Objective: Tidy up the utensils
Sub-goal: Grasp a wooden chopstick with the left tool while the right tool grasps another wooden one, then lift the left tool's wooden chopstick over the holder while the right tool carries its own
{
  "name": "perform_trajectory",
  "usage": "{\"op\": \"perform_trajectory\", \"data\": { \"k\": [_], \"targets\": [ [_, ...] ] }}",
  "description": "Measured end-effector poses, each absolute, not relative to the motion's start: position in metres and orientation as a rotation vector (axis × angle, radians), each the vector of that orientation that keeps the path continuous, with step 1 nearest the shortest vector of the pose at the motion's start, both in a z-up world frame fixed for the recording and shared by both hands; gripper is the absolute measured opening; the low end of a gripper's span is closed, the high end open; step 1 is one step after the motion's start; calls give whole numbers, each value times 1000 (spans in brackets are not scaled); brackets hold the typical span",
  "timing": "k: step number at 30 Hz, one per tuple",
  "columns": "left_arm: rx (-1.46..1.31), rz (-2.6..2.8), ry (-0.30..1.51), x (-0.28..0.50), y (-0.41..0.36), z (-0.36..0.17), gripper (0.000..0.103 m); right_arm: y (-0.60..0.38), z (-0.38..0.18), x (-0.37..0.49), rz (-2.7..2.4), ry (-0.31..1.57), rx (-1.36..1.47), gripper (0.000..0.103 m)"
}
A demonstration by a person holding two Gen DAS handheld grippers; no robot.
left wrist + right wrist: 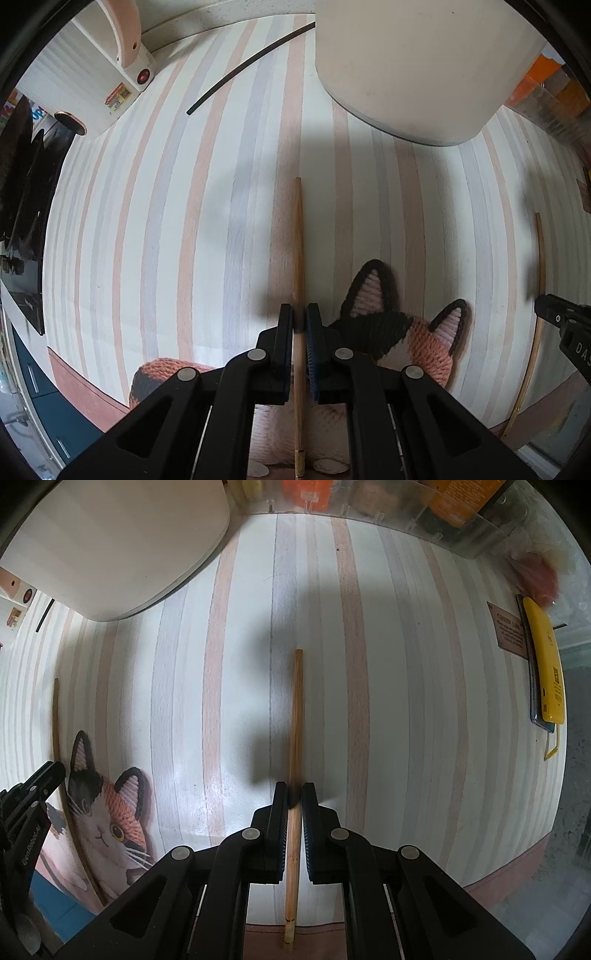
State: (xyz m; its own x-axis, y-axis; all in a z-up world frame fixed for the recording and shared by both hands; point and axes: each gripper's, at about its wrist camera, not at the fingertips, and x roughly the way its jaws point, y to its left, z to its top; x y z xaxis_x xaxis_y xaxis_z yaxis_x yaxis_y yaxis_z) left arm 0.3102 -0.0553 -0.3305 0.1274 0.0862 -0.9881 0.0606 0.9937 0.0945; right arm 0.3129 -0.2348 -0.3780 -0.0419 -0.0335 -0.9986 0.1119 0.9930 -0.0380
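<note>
Each claw is clamped on one chopstick: left claw [299, 317], right claw [294, 795], tips toward twelve o'clock. Probably they are held parallel to pair up over the desk [406, 701].

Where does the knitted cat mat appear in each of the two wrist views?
Left wrist view: cat mat at bottom centre-right, partly behind the left gripper.
Right wrist view: cat mat at lower left.
Shared landmark: the big white container on the striped table.
</note>
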Motion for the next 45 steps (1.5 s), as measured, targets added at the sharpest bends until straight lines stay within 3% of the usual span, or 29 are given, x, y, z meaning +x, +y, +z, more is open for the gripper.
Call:
{"op": "perform_trajectory", "data": {
  "k": [8,23,45],
  "targets": [
    [81,31,1362,304,-51,-298,4,-253,-367,307,-127,1531,194,7],
    [2,-13,1131,300,-46,-201,4,-259,-259,305,-95,1219,196,7],
    [-61,-28,851,318,-27,-70,4,-251,-116,347,42,972,264,7]
  ]
}}
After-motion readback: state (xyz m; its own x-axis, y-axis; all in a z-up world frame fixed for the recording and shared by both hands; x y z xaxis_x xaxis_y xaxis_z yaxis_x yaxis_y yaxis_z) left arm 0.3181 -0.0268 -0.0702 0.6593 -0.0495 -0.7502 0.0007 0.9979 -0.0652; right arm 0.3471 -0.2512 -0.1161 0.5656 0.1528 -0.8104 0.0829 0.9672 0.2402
